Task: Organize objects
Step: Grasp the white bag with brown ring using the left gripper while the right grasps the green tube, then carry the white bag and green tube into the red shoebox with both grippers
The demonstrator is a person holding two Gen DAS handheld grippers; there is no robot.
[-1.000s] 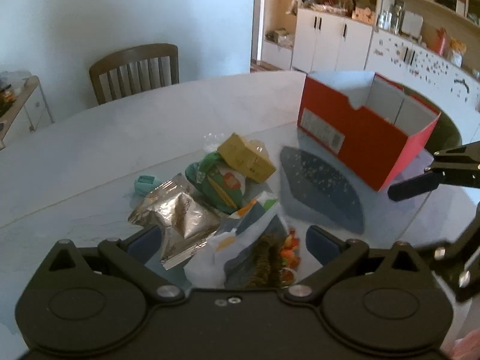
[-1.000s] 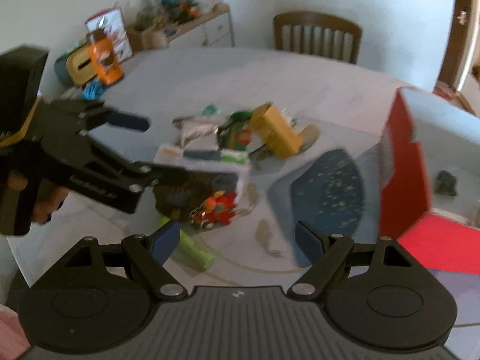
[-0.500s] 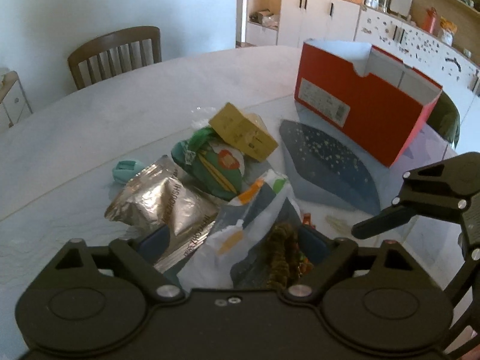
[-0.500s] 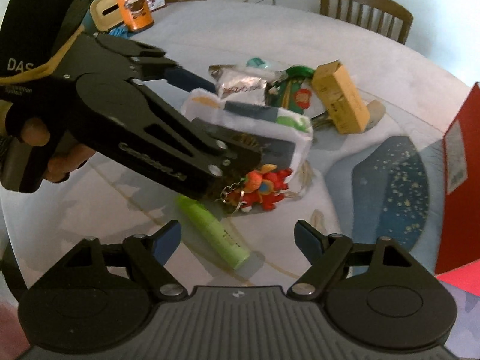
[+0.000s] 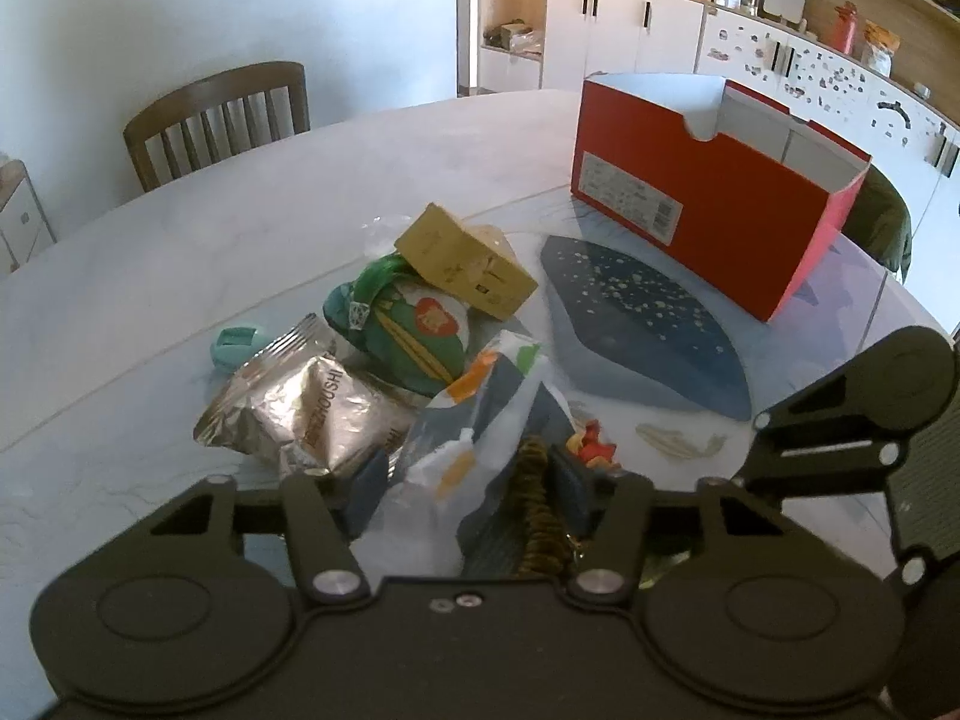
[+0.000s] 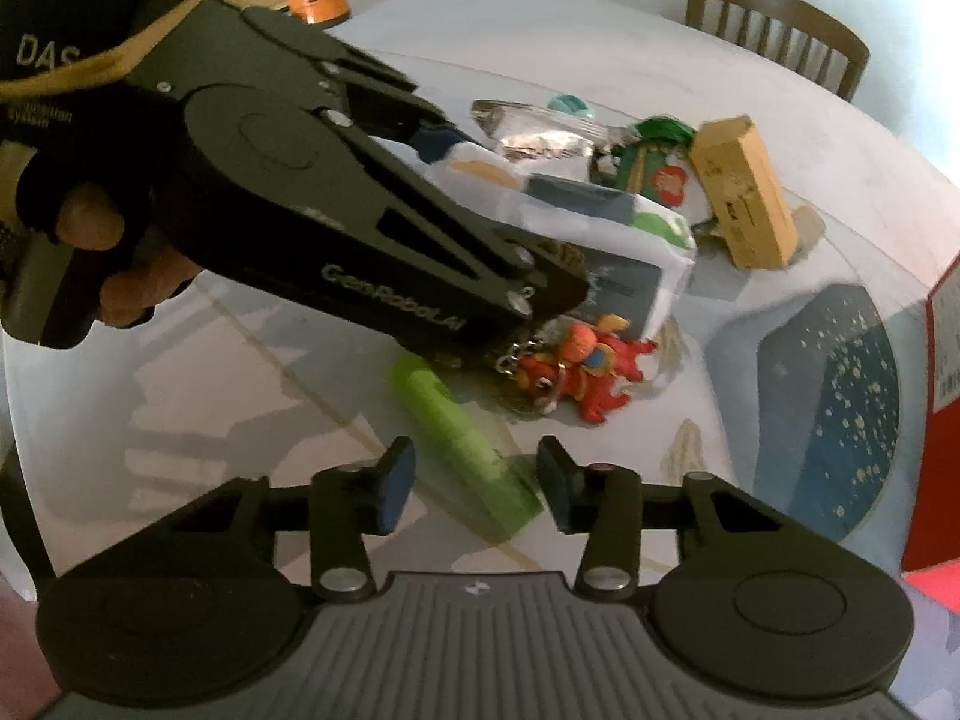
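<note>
The left hand-held gripper (image 5: 468, 483) is clamped on a white plastic packet (image 5: 480, 414) with orange, green and grey patches, and a brown tassel (image 5: 537, 498) is caught between the same pads. In the right wrist view a red dragon keychain (image 6: 585, 360) is seen hanging under this packet, at about 1 o'clock from the right hand-held gripper (image 6: 474, 483). The jaws of the right hand-held gripper are apart but narrowed, and a green tube (image 6: 459, 435) lies on the desk (image 5: 180, 240) between them, not yet touched as far as can be judged. The step in hand is judged to be the gripping of this tube while the packet is held up. It should be done with the pads lowered on both sides of the tube near its middle, across its long axis, so that it is not rolled away when the jaws are closed. The keychain should be kept clear of the right fingers. The red shoebox (image 5: 708, 204) stands open at 1 o'clock in the left wrist view, well apart from the pile, and it is probably the place for the things. The silver foil pouch (image 5: 306, 414), the green bag (image 5: 408, 330) and the yellow carton (image 5: 468, 267) are left at 11 to 12 o'clock.
</note>
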